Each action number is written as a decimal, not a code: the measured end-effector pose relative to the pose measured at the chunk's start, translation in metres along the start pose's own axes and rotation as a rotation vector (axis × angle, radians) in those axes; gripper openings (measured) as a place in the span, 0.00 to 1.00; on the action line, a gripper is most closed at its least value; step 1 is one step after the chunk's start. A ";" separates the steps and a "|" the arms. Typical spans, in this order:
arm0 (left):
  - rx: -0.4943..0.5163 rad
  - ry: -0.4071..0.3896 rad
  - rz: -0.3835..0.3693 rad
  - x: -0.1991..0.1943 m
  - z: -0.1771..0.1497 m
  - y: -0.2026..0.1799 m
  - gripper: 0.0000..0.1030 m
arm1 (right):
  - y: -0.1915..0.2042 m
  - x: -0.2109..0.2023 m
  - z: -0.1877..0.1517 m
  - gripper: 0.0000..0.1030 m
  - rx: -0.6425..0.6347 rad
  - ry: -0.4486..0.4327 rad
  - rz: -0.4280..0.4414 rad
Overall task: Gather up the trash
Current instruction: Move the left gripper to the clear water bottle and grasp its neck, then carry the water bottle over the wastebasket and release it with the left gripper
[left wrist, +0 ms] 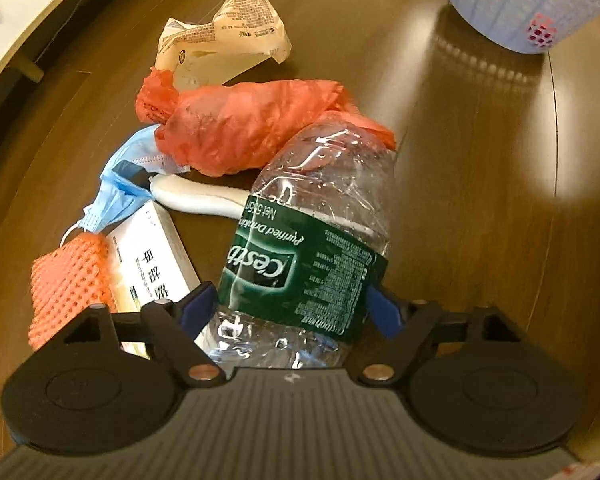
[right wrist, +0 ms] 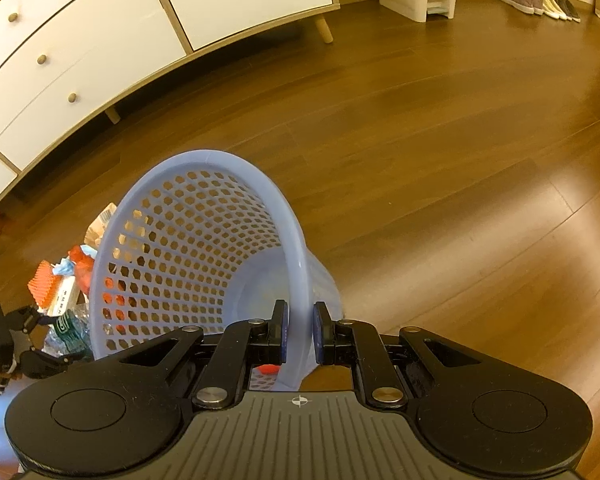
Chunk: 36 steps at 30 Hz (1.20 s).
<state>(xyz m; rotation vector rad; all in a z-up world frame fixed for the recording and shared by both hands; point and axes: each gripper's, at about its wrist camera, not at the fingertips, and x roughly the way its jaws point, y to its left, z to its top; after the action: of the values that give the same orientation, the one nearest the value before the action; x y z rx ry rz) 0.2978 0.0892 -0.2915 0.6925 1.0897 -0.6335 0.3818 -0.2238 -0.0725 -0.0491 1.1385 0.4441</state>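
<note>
Left wrist view: a bottle (left wrist: 308,248) is clamped by the left gripper (left wrist: 290,306); the basket (right wrist: 204,264) rim is pinched by the right gripper (right wrist: 299,332).

The crumpled clear plastic water bottle (left wrist: 312,240) wears a dark green label wrap, seen upside down. On it stands a white brand word in a boxed frame that reads roughly "C'estbon", though its end is cut off. Toward 12 o'clock of that word come "Purified Drinking" and "Net 555", both partly hidden, and toward 3 o'clock a block of print too small to read. At 9 o'clock of the bottle, the white cardboard box (left wrist: 152,264) bears large black Chinese characters. At 12 o'clock, the crumpled cream paper wrapper (left wrist: 228,36) carries fine illegible print.
</note>
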 end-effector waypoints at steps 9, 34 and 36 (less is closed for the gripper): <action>-0.048 0.020 0.057 -0.032 -0.009 -0.023 0.24 | 0.007 -0.007 -0.002 0.09 -0.019 -0.014 0.023; -0.358 0.032 -0.164 -0.014 0.053 -0.081 0.22 | 0.016 -0.005 -0.006 0.09 -0.026 -0.019 0.030; -0.355 0.013 -0.179 -0.015 0.059 -0.085 0.18 | 0.015 -0.004 -0.006 0.09 -0.024 -0.018 0.029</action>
<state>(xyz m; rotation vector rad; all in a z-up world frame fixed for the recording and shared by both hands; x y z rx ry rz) 0.2621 -0.0081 -0.2752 0.2950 1.2461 -0.5679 0.3692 -0.2128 -0.0684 -0.0489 1.1175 0.4833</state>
